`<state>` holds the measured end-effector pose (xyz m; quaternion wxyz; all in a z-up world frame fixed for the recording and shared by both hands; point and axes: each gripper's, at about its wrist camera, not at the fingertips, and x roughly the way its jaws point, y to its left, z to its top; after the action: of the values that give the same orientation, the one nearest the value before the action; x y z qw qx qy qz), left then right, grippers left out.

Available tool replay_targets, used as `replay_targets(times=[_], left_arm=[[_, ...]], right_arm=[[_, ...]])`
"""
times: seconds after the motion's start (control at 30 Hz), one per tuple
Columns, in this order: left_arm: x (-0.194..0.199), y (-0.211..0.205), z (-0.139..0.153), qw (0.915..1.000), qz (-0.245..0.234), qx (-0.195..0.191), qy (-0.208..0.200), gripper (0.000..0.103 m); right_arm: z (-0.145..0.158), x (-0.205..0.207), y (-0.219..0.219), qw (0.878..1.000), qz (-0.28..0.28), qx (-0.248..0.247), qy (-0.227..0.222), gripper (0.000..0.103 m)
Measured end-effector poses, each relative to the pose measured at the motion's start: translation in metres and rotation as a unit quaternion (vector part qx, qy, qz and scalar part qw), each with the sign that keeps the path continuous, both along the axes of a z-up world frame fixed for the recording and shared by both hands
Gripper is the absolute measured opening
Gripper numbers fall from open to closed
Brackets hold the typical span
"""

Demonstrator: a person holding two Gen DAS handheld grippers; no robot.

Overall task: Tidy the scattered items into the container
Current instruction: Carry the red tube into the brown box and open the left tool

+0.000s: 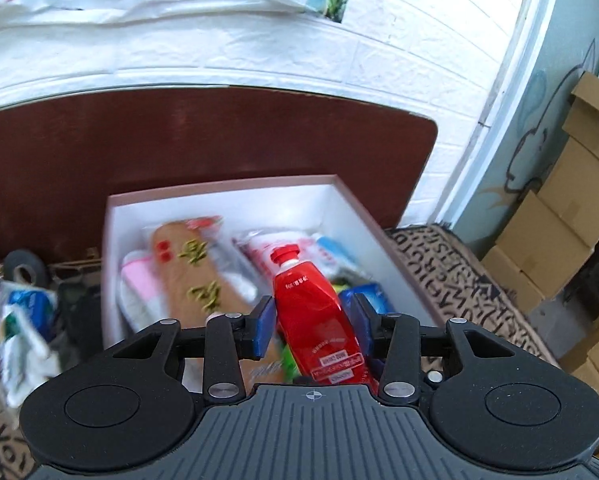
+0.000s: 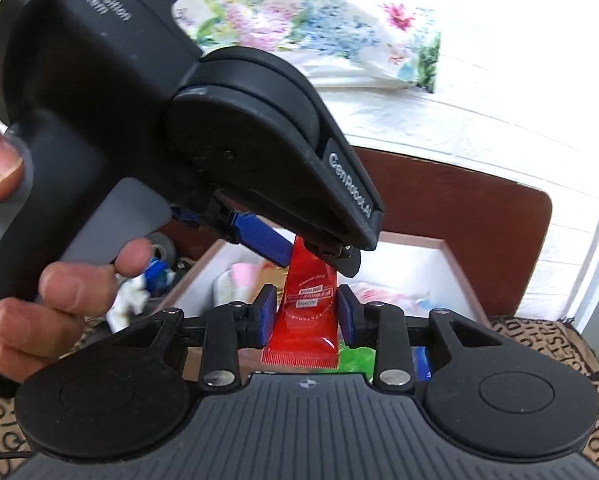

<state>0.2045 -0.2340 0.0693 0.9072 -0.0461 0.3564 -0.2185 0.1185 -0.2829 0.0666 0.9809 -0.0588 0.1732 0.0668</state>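
A red tube with a red cap hangs between the blue pads of my left gripper, which is shut on it above the white box. The box holds several packets, among them a brown packet. In the right wrist view the left gripper reaches in from the upper left and pinches the same red tube near its top. The tube's crimped end hangs between the pads of my right gripper, whose jaws stand apart and do not touch it.
The box sits on a dark brown board before a white wall. A tape roll and loose packets lie left of the box. A patterned cloth and stacked cardboard boxes are at the right.
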Motion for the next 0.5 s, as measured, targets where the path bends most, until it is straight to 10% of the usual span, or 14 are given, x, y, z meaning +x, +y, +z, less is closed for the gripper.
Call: replay_targets(times=[0.03, 0.5], left_arm=[[0.007, -0.004, -0.001, 0.9998, -0.015, -0.009, 0.009, 0.032], [0.07, -0.025, -0.046, 0.9974, -0.032, 0.018, 0.061, 0.036]], right_arm=[[0.002, 0.006, -0.005, 1.0, 0.001, 0.003, 0.0, 0.011], [-0.028, 0.073, -0.055, 0.997, -0.032, -0.002, 0.064, 0.009]])
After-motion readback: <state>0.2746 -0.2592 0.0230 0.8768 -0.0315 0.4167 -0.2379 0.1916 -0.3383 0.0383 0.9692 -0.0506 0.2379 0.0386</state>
